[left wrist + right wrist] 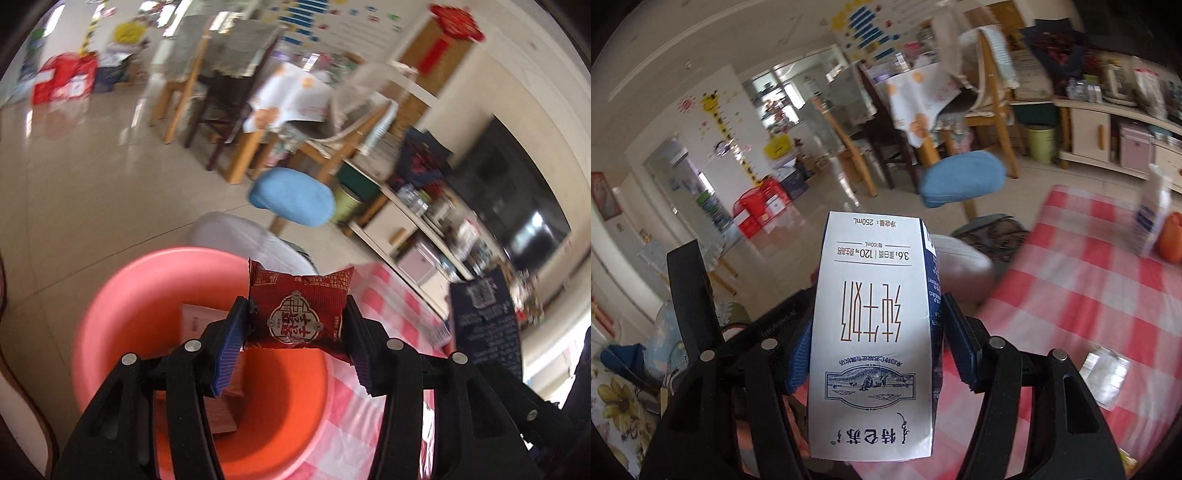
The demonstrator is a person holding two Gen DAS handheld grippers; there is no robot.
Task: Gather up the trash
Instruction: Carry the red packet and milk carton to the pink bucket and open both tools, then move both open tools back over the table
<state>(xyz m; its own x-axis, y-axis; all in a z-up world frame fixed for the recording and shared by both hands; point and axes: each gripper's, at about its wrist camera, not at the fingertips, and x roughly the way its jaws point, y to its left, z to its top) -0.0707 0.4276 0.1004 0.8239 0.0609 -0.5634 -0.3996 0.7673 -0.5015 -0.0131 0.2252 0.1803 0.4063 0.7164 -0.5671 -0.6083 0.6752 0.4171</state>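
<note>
Over the round pink plastic basin (147,295), in the left wrist view, the left hand-held gripper (295,328) is clamped on a dark red foil snack packet (299,306), its blue ribbed pads (229,350) pressing the packet's two short ends. The packet's long axis runs left to right across the jaws, printed face toward the camera. Paper scraps lie in the basin, partly hidden behind the left finger. The basin stands on a red-and-white checked surface (384,369); the room beyond is blurred. At far right a dark blue carton side (484,321) is cut off.

Near the same checked surface (1089,295), in the right wrist view, the right hand-held gripper (875,343) is clamped on a white-and-blue milk carton (871,332). Its long axis points away along the fingers, print upside down. The carton hides the left pad and much beneath.
</note>
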